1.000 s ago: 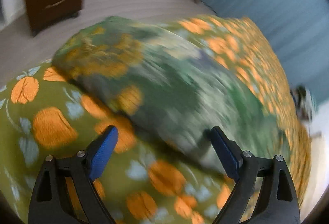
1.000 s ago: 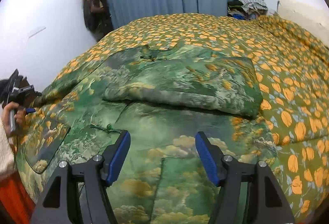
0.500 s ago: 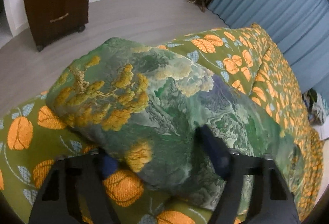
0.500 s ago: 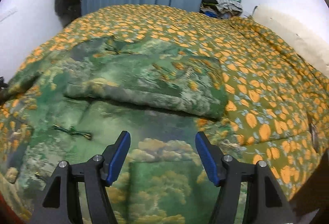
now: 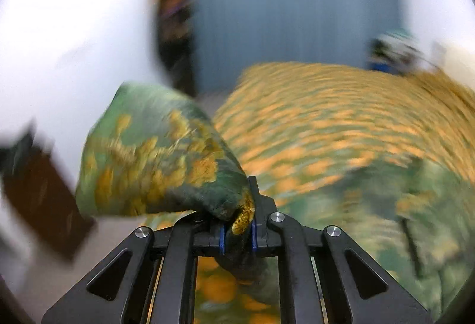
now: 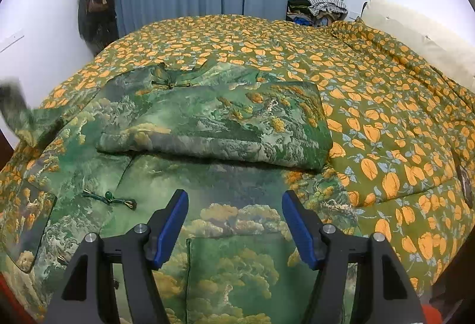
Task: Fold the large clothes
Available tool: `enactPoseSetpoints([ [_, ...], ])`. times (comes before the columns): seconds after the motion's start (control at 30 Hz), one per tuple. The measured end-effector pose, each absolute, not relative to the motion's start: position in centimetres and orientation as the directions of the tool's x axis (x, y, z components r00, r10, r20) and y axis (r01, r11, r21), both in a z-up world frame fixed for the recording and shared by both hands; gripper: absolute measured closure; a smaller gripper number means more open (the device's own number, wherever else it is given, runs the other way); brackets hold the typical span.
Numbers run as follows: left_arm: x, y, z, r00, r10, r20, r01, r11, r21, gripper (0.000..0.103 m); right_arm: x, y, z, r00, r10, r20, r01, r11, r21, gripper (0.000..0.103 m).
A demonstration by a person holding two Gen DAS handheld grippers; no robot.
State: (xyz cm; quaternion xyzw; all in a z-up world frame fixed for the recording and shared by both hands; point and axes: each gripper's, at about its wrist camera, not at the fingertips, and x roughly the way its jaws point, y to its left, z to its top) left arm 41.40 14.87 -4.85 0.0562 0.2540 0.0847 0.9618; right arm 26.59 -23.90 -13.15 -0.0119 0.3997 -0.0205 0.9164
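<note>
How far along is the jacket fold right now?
One sleeve already lies folded across the green jacket. The left gripper is shut on the other sleeve, lifted off the bedspread. The right gripper hovers open; body folds remain.

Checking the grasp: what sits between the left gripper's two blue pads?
In the left wrist view, a bunched edge of the green jacket is pinched between the left gripper pads; nothing else is there.

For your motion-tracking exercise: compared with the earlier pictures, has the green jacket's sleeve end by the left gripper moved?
Yes. The sleeve end, clamped in the left gripper, has risen off the orange-patterned quilt and now hangs against the white wall.
</note>
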Motion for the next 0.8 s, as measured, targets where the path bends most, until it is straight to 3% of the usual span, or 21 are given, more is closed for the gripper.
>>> enactPoseSetpoints([
  [0.1,40.4,5.8,-3.9,0.897,0.063,-0.438,0.061,0.963,0.264,0.093,26.3,-24.4,-13.0,0.686,-0.037,-0.727,0.036,0.999,-0.018,0.036],
  [0.2,39.6,-1.7,-6.1,0.885,-0.034,-0.464,0.212,0.917,0.337,0.093,26.0,-25.3,-12.8,0.696,-0.042,-0.716,0.049,0.999,-0.011,0.036],
  [0.4,40.2,-10.6,-15.8,0.766,-0.057,-0.641,0.400,0.822,0.405,0.090,25.9,-27.3,-13.2,0.695,-0.052,-0.717,0.077,0.997,0.002,0.036],
  [0.47,40.6,-11.6,-19.0,0.721,-0.027,-0.693,0.427,0.804,0.413,0.081,26.2,-27.9,-13.7,0.684,-0.039,-0.729,0.078,0.997,0.019,0.036],
  [0.53,39.8,-11.9,-20.3,0.711,-0.002,-0.703,0.428,0.795,0.431,0.051,26.5,-28.3,-13.8,0.673,-0.012,-0.739,0.070,0.996,0.047,0.036],
  [0.57,39.0,-11.8,-20.2,0.725,0.009,-0.689,0.417,0.791,0.449,0.043,26.8,-28.3,-13.7,0.670,0.015,-0.742,0.058,0.996,0.073,0.036],
  [0.63,37.6,-11.3,-19.5,0.753,-0.003,-0.658,0.410,0.785,0.465,0.012,27.5,-28.2,-13.5,0.667,0.079,-0.741,0.026,0.991,0.129,0.036],
  [0.7,36.3,-10.6,-18.2,0.742,-0.067,-0.667,0.443,0.796,0.412,0.007,29.4,-27.9,-13.1,0.657,0.189,-0.730,-0.019,0.972,0.234,0.036],
  [0.8,34.6,-8.7,-16.9,0.710,-0.108,-0.696,0.456,0.823,0.338,0.007,33.9,-26.8,-13.3,0.597,0.370,-0.712,-0.079,0.910,0.407,0.036],
])
